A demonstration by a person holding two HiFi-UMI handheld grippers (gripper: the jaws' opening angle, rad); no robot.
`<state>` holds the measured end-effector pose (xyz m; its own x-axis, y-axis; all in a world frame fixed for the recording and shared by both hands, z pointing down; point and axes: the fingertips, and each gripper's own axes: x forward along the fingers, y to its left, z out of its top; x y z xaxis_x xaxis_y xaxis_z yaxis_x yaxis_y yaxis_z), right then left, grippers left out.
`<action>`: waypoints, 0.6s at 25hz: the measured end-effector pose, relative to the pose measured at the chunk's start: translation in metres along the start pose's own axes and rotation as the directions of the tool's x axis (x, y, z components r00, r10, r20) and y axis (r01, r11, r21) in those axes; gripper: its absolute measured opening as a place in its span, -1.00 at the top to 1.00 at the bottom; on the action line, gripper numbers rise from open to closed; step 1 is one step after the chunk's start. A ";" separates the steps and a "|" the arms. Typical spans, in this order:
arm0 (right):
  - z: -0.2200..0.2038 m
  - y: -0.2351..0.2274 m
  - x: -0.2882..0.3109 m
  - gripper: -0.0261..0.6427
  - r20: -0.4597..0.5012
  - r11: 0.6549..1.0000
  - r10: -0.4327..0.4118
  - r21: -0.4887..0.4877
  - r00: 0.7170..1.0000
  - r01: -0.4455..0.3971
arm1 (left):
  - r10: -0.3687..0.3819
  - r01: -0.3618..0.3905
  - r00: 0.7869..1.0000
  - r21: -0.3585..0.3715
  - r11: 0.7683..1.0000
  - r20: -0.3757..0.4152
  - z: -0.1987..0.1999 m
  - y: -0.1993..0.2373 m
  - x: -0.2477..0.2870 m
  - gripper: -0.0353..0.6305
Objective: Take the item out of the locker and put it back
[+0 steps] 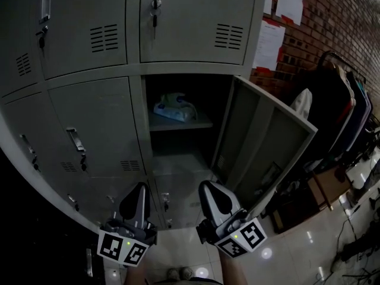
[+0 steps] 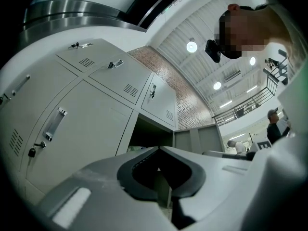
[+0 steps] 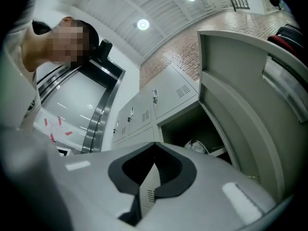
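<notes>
A pale plastic packet (image 1: pixel 174 110) lies on the shelf inside the open locker (image 1: pixel 178 140); it also shows as a white packet (image 3: pixel 198 147) in the right gripper view. The locker's door (image 1: pixel 267 144) stands swung out to the right. My left gripper (image 1: pixel 138 196) hangs low in front of the lockers, below and left of the opening, its jaws closed tip to tip on nothing. Just right of it my right gripper (image 1: pixel 208 190) is shut and empty, below the opening and beside the door's lower edge. Both tips meet, the left gripper (image 2: pixel 158 147) and the right gripper (image 3: pixel 154 142).
Closed grey lockers (image 1: pixel 98 129) with handles and keys surround the opening. A brick wall (image 1: pixel 332 16) with papers is at the right. Dark clothes on a rack (image 1: pixel 338 111) and boxes (image 1: pixel 326 186) stand right of the door. The tiled floor (image 1: pixel 297 248) lies below.
</notes>
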<state>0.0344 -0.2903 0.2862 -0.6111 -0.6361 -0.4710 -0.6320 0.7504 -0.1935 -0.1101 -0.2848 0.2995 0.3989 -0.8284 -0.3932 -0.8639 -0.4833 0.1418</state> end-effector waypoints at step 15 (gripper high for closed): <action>-0.033 0.067 -0.124 0.92 -0.038 0.999 -0.023 0.041 0.999 0.024 | -0.016 0.015 0.999 -0.041 0.999 -0.034 -0.043 -0.062 -0.119 0.88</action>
<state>0.0521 -0.1669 0.3600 -0.6143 -0.6595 -0.4332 -0.6266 0.7414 -0.2401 -0.0908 -0.1683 0.3766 0.4233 -0.8295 -0.3643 -0.8445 -0.5069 0.1729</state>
